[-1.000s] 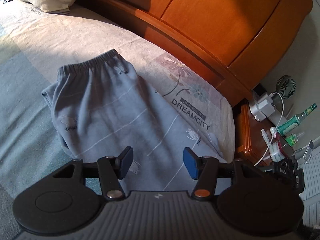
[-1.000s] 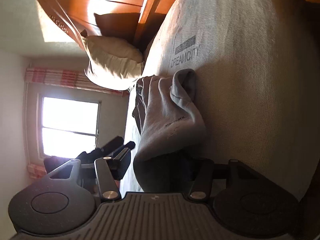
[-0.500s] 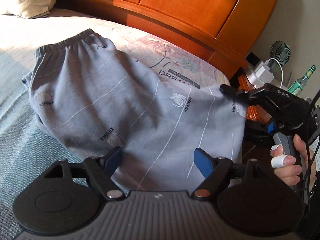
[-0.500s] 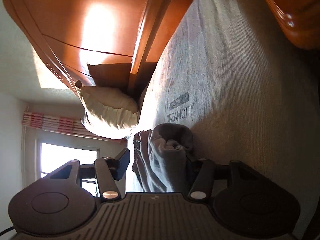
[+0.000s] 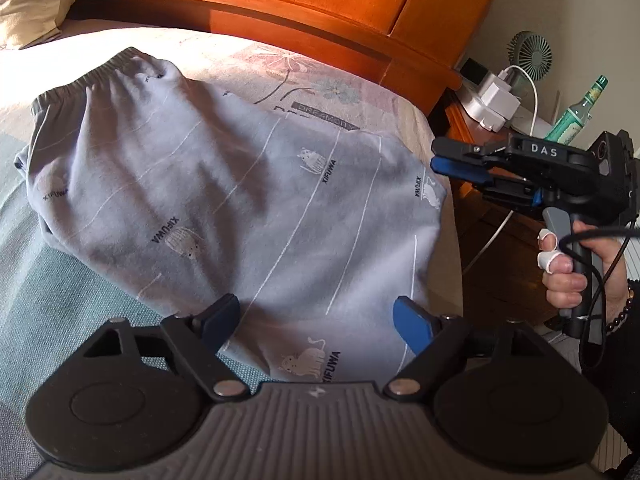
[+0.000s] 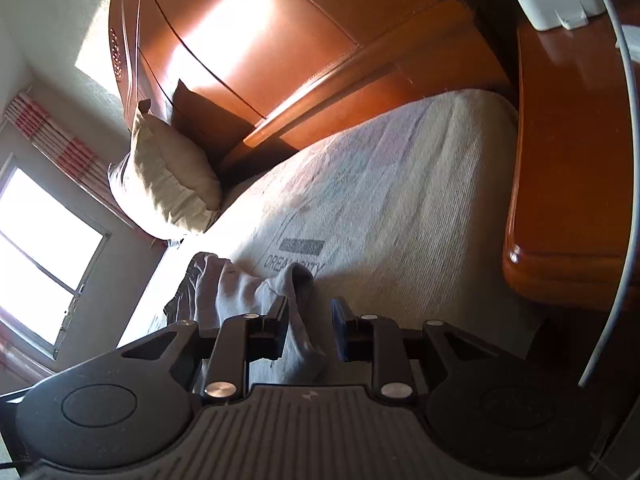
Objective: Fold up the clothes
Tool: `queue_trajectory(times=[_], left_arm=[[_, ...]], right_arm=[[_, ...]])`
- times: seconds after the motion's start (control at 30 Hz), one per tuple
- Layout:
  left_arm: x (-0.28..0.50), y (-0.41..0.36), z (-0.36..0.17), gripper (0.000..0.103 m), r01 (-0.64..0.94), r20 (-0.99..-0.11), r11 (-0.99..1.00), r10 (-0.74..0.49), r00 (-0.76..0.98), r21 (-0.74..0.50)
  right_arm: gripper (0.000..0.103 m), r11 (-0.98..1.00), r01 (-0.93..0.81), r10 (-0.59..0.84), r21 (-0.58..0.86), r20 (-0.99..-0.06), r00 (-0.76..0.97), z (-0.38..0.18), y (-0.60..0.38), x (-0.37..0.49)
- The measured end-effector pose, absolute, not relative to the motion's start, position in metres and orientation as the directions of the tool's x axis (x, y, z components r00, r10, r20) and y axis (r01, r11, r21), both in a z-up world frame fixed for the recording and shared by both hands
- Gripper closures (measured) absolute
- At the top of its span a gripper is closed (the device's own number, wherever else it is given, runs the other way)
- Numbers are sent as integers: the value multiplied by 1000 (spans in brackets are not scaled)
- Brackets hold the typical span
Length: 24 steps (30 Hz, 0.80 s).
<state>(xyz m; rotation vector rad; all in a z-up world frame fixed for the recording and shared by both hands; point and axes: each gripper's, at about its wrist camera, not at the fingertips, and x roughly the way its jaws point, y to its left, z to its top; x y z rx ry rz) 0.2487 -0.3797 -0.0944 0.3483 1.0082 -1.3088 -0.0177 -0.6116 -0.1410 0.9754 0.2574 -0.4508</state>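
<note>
Grey trousers [image 5: 240, 200] with white lines and small animal prints lie folded on the bed [image 5: 60, 300], waistband at the far left. My left gripper [image 5: 318, 320] hovers over their near edge. Its jaws are opening wide, with cloth below them and nothing gripped. My right gripper [image 5: 435, 155], held by a hand [image 5: 568, 280], sits just beyond the trousers' right corner. In the right wrist view that gripper [image 6: 310, 322] has a fold of the trousers [image 6: 240, 288] between its fingers. Its jaws are opening, and a gap shows beside the blue pad.
An orange wooden headboard [image 5: 320, 0] runs behind the bed, with a beige pillow [image 5: 24, 0] at the far left. A nightstand [image 6: 560, 200] on the right carries a white charger [image 5: 496, 100], a small fan [image 5: 530, 56] and a green bottle [image 5: 580, 112].
The trouser legs were pulled out to the right over the bed's edge. My right gripper came into the left view, then let the corner go. My left gripper's jaws spread wider.
</note>
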Motion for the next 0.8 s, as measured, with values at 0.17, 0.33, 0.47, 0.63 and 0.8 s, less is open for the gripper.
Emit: queue_trajectory(times=[0.17, 0.33, 0.47, 0.63, 0.8], left_arm=[[246, -381, -95, 15, 907, -766, 280, -639, -68, -313], [250, -376, -97, 14, 892, -739, 282, -668, -81, -353], [250, -376, -98, 13, 891, -736, 280, -672, -85, -359], [245, -376, -97, 12, 904, -740, 270, -669, -71, -331], [243, -381, -87, 12, 908, -759, 258, -644, -94, -331]], right_arm=[[64, 423, 493, -187, 760, -459, 868, -140, -637, 15], [63, 476, 545, -186, 690, -527, 829, -155, -625, 46], [63, 670, 580, -265, 463, -580, 770, -142, -593, 67], [89, 757, 492, -219, 429, -544, 810, -136, -581, 70], [90, 766, 560, -375, 316, -489, 788, -113, -596, 56]])
